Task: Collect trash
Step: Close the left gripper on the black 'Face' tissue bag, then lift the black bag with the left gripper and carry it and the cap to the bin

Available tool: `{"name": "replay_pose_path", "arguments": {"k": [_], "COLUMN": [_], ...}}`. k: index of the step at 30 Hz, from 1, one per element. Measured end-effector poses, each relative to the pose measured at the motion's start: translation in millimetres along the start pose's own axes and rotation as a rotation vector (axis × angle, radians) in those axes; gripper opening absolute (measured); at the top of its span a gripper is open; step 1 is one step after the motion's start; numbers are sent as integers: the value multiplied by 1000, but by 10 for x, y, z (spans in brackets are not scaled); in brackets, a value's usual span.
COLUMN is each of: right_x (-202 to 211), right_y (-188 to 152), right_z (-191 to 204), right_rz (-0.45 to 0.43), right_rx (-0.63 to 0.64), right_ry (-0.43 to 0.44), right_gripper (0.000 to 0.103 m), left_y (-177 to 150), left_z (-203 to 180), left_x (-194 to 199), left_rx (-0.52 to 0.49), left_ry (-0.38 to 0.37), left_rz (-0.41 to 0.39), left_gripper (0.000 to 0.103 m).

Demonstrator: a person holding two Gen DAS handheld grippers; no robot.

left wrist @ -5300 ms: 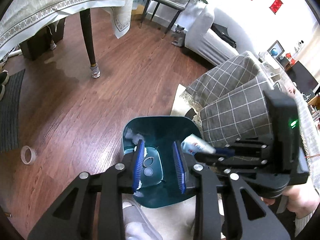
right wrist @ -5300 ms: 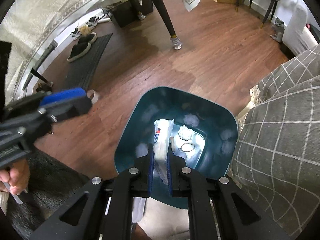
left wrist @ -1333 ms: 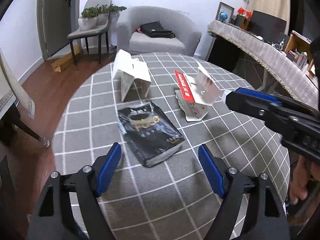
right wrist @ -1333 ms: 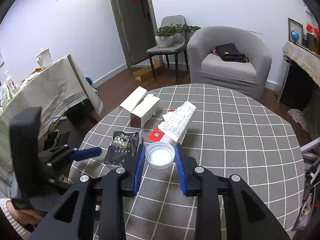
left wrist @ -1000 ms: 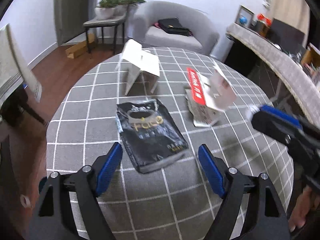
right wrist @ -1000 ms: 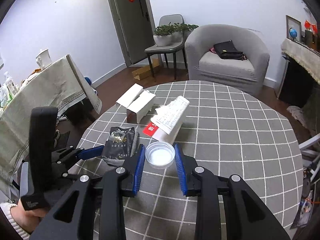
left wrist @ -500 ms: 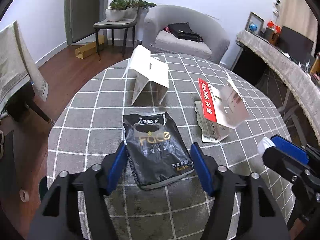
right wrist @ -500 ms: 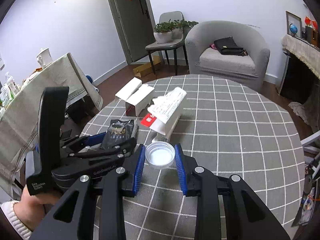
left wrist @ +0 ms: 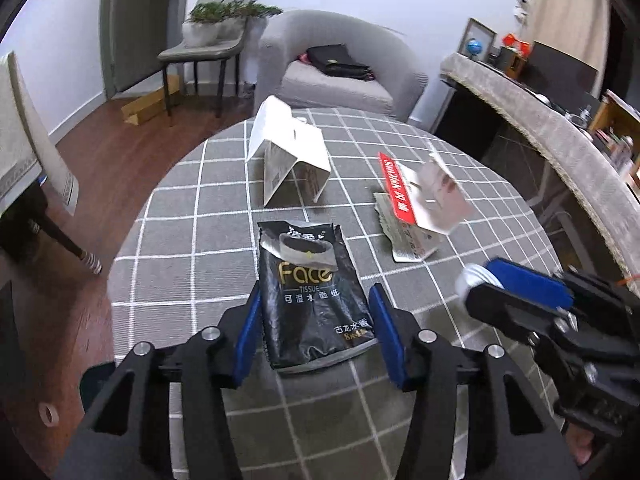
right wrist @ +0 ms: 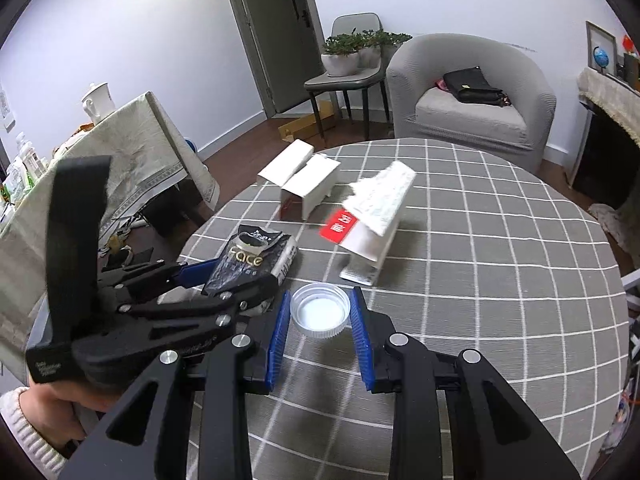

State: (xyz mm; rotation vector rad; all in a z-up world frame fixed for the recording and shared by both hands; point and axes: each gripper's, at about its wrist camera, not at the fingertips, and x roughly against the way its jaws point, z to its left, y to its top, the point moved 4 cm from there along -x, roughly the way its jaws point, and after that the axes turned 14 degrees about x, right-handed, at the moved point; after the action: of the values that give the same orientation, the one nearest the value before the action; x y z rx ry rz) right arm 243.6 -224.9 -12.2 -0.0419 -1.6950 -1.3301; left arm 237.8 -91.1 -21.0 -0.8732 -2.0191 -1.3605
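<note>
left gripper [left wrist: 314, 334] closing astride the black foil tissue pack [left wrist: 310, 294] near the round grey checked table's [right wrist: 500, 248] left edge; right gripper [right wrist: 320, 320] pinching a white plastic cap [right wrist: 319, 315].

Right gripper [right wrist: 320, 330] fingers clamp a white cap [right wrist: 320, 315] above the checked tablecloth [right wrist: 500, 280]

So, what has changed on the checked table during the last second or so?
The left gripper moved in around the black tissue pack; its jaws are closing, with the pack between them. The right gripper still holds the white plastic cap. Both opened cartons stayed put.
</note>
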Motion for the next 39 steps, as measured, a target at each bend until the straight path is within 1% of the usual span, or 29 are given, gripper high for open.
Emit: {"name": "replay_pose_path", "arguments": {"k": [2, 5, 9, 15, 19, 24, 26, 31, 39], "right_x": [7, 49, 73, 66, 42, -12, -33, -95, -201], "right_y": [25, 68, 73, 37, 33, 93, 121, 179, 260], "right_z": [44, 106, 141, 227, 297, 362, 391, 477, 621], "right_rz": [-4, -19, -26, -24, -21, -22, -25, -22, -9], "right_rx": [-1, -5, -22, -51, -55, -52, -54, -37, -18], "right_ry": [-1, -2, -8, 0, 5, 10, 16, 24, 46], "right_gripper": [30, 30, 30, 30, 30, 30, 30, 30, 30], "left_y": [-34, -84, -105, -158, -223, -337, -339, -321, -287], "left_z": [6, 52, 155, 353, 412, 420, 415, 454, 695], "left_x": [62, 126, 200, 291, 318, 295, 316, 414, 525], "left_rx": [-32, -49, -44, -45, -70, -124, -120, -116, -87], "left_ry": [-18, -48, -82, -112, -114, -87, -106, -132, -112], "left_rz": [1, 10, 26, 56, 72, 83, 86, 63, 56], "left_gripper": [53, 52, 51, 49, 49, 49, 49, 49, 49]}}
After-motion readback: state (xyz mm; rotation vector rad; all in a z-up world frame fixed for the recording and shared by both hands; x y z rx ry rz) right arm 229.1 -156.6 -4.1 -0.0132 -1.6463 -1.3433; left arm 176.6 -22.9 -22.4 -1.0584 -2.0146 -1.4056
